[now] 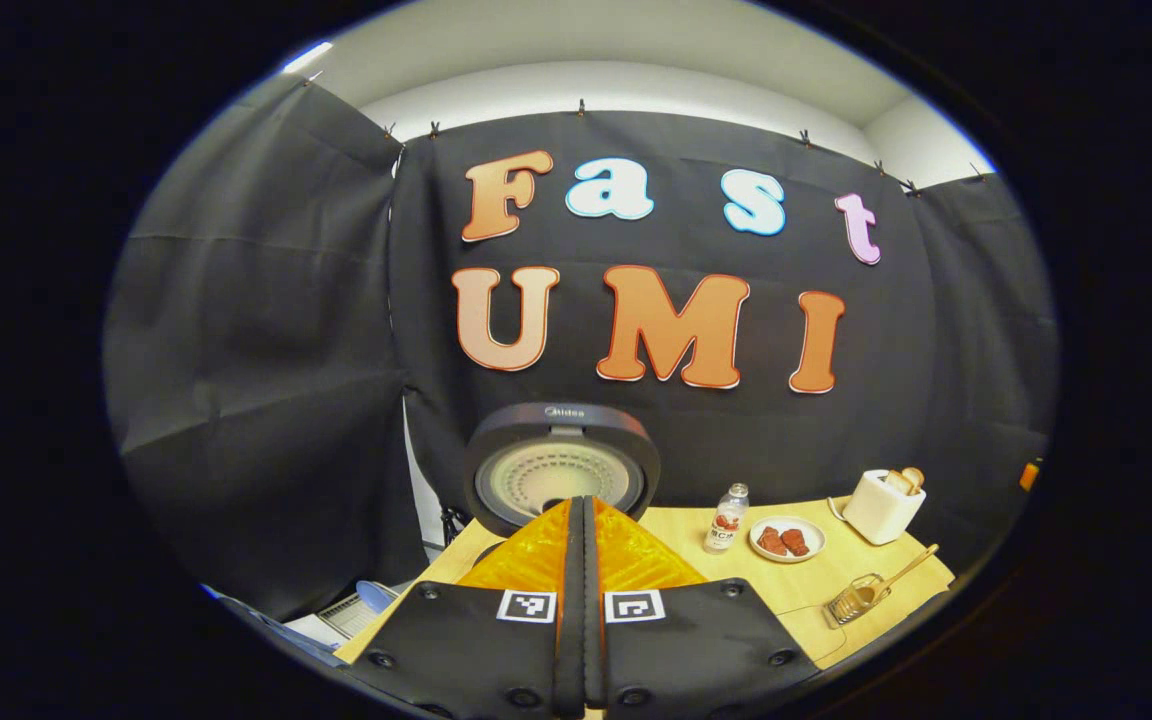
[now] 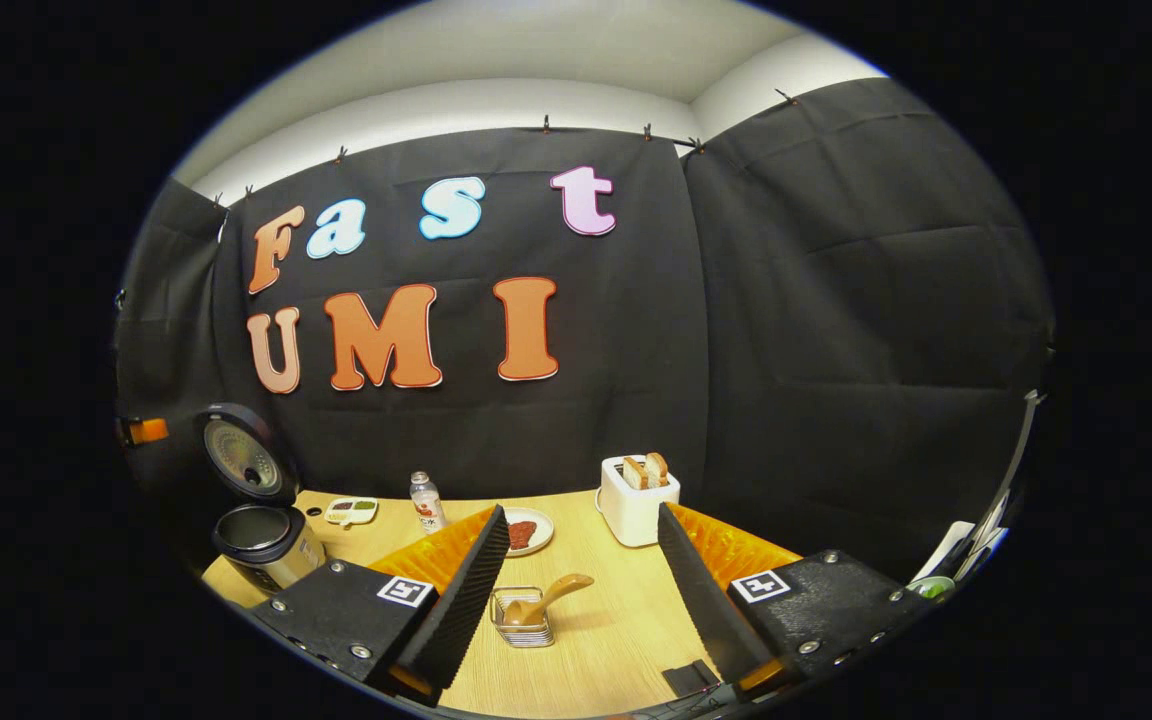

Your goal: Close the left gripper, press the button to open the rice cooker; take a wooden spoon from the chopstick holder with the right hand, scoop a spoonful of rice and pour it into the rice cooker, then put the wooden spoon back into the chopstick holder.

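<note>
The rice cooker [image 2: 261, 520] stands at the table's far left corner in the right gripper view, its lid [image 2: 241, 455] swung up and the dark inner pot exposed. In the left gripper view the raised lid's [image 1: 561, 470] ribbed inner face rises right behind the fingertips. So the button press looks done and the cooker is open.

The wooden spoon [image 2: 548, 598] leans in the wire chopstick holder [image 2: 524, 616], handle tilted up to the right, untouched. The holder sits on the wooden table [image 2: 626, 640] between the spread fingers of the right gripper [image 2: 584, 560] and a little ahead of them. In the left gripper view the holder [image 1: 856, 598] and the spoon [image 1: 898, 576] lie well off to the right.

The left gripper [image 1: 584, 520] has its fingers pressed together with nothing between them. The right gripper is wide open and holds nothing.

Taking the spoon, scooping, pouring into the pot and returning the spoon are, I judge, all yet to do. I cannot make out any container of rice to scoop from.

Farther out stand a small bottle [image 2: 425, 512], a plate of reddish food [image 2: 526, 532], a white toaster [image 2: 639, 500] with bread slices standing up in it, and a small divided dish [image 2: 351, 511] near the cooker.
</note>
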The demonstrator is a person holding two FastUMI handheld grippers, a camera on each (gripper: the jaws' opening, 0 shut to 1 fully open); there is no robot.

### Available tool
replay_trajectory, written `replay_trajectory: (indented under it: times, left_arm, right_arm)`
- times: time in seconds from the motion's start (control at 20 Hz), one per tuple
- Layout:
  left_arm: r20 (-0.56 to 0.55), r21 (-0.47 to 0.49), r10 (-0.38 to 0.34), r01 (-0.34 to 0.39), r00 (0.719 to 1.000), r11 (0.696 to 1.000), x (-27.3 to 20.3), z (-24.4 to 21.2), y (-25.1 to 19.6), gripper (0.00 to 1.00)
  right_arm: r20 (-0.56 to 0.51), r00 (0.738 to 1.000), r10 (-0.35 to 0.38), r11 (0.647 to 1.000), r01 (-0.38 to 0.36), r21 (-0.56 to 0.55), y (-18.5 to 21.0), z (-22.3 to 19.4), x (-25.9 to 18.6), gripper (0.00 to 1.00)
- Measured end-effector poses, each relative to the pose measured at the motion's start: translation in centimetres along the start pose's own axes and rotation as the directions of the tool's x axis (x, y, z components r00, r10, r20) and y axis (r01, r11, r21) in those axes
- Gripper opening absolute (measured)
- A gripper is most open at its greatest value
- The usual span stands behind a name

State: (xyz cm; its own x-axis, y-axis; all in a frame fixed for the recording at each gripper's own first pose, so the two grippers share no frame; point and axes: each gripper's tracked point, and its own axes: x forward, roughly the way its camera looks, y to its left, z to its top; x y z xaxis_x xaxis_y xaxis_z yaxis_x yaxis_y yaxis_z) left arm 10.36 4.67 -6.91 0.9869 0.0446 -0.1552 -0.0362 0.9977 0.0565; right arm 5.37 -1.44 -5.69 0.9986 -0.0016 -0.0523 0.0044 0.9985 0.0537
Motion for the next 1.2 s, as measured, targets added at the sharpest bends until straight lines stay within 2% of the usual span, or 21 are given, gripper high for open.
replay_trajectory:
  times: [0.15, 0.2, 0.3, 0.35, 0.4, 0.45, 0.5, 0.65, 0.7, 0.8, 0.9, 0.95, 1.15, 1.2]
  left_arm:
    - [0.022, -0.017, 0.004, -0.004, 1.000, 1.000, -1.7, 2.1, -0.1, 0.07]
    - [0.036, -0.029, 0.006, -0.005, 0.999, 1.000, -2.4, 2.8, -0.1, 0.02]
    - [0.066, -0.033, 0.039, -0.037, 0.997, 0.999, -3.4, 4.3, 0.6, 0.07]
    - [0.078, -0.026, 0.057, -0.055, 0.995, 0.998, -4.1, 5.1, 1.0, 0.05]
    - [0.087, -0.016, 0.069, -0.068, 0.994, 0.998, -4.7, 5.8, 1.0, 0.12]
    - [0.100, -0.005, 0.077, -0.077, 0.992, 0.997, -5.0, 6.4, 1.2, 0.29]
    - [0.112, 0.001, 0.088, -0.088, 0.990, 0.996, -5.8, 7.1, 1.4, 0.29]
    - [0.135, -0.017, 0.116, -0.115, 0.984, 0.993, -6.9, 8.3, 1.7, 0.26]
    - [0.136, -0.030, 0.130, -0.127, 0.982, 0.991, -7.2, 8.6, 2.2, 0.29]
    - [0.140, -0.042, 0.138, -0.133, 0.981, 0.990, -8.1, 8.5, 2.3, 0.64]
    - [0.151, -0.042, 0.173, -0.169, 0.973, 0.985, -8.9, 8.8, 3.2, 1.00]
    - [0.159, -0.037, 0.205, -0.202, 0.966, 0.979, -9.2, 9.1, 3.9, 0.94]
    - [0.169, -0.021, 0.295, -0.296, 0.940, 0.955, -10.4, 9.1, 5.5, 0.97]
    - [0.171, -0.017, 0.303, -0.304, 0.938, 0.952, -10.6, 9.1, 5.6, 0.97]
  right_arm:
    - [0.007, 1.000, 0.006, 1.000, -0.006, 0.001, -0.1, -1.5, 2.1, 0.93]
    - [0.004, 1.000, 0.009, 1.000, -0.009, 0.002, -0.1, -2.2, 2.9, 0.93]
    - [0.006, 1.000, 0.021, 1.000, -0.021, -0.001, 0.0, -3.8, 4.4, 0.93]
    - [-0.005, 1.000, 0.022, 1.000, -0.022, -0.012, -0.1, -5.2, 5.2, 0.93]
    - [-0.022, 0.999, 0.025, 1.000, -0.025, -0.018, -0.2, -6.6, 6.0, 0.93]
    - [-0.039, 0.999, 0.033, 0.999, -0.033, -0.010, -0.1, -7.7, 6.5, 0.98]
    - [-0.055, 0.997, 0.047, 0.999, -0.046, 0.011, 0.1, -8.8, 7.1, 0.93]
    - [-0.088, 0.995, 0.051, 0.998, -0.048, 0.033, 0.2, -11.6, 9.3, 0.93]
    - [-0.099, 0.994, 0.052, 0.998, -0.048, 0.043, 0.3, -12.4, 9.8, 0.93]
    - [-0.128, 0.990, 0.064, 0.996, -0.054, 0.075, 0.6, -14.0, 10.8, 0.93]
    - [-0.167, 0.983, 0.075, 0.991, -0.055, 0.119, 0.8, -15.6, 11.6, 0.93]
    - [-0.184, 0.980, 0.080, 0.988, -0.054, 0.145, 1.0, -16.4, 11.9, 0.93]
    - [-0.275, 0.956, 0.103, 0.963, -0.026, 0.270, 1.7, -19.6, 13.4, 0.91]
    - [-0.295, 0.949, 0.115, 0.952, -0.020, 0.305, 2.1, -20.1, 13.5, 0.87]
